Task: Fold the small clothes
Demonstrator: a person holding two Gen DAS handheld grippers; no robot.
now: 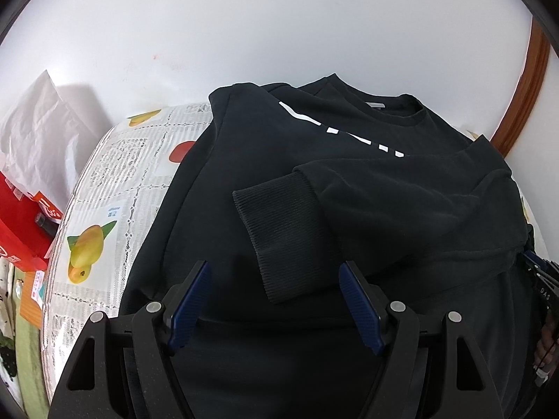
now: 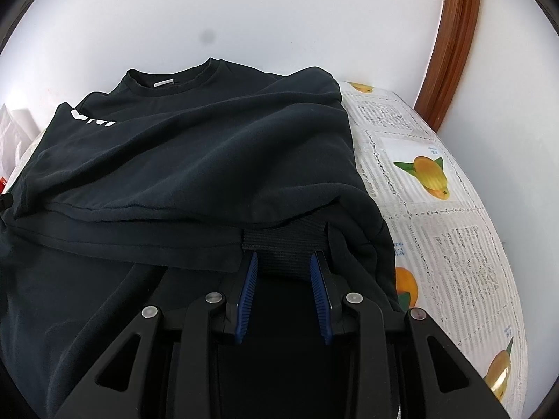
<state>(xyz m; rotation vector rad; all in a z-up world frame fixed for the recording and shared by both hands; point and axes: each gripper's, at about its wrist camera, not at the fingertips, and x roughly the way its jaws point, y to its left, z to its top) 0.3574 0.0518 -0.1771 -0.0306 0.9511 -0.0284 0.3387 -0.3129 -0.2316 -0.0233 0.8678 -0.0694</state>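
We see a round table point(image 1: 115, 181) covered with a white lace-pattern cloth printed with fruit pictures; in the left wrist view we count three fruit prints at 9 to 11 o'clock, and in the right wrist view four at 1 to 5 o'clock. Behind the table is a plain white wall point(image 1: 279, 28), and a curved brown wooden frame point(image 1: 524, 90) stands at 2 o'clock. At 9 o'clock in the left view there are red cardboard boxes point(image 1: 21, 223) and above them one crumpled white bag point(image 1: 38, 125).

On the table lies one black sweatshirt point(image 1: 265, 174), which covers most of the surface. Its cloth is soft and matte, with white letters on the chest and a round neck. One sleeve is folded across the body, and its ribbed cuff point(image 1: 279, 230) lies near the centre of the left view, flat on the body cloth.

We hold two grippers, each with black arms and blue ridged pads. The left gripper point(image 1: 274, 279) stands with its jaws wide apart at 6 o'clock; the cuff's lower end lies between them, but the pads do not press it. The right gripper point(image 2: 283, 265), at 6 o'clock in its own view, has the jaws narrower, and a black ribbed band point(image 2: 284, 244) of the sweatshirt sits between the tips; we cannot tell if the pads really clamp it
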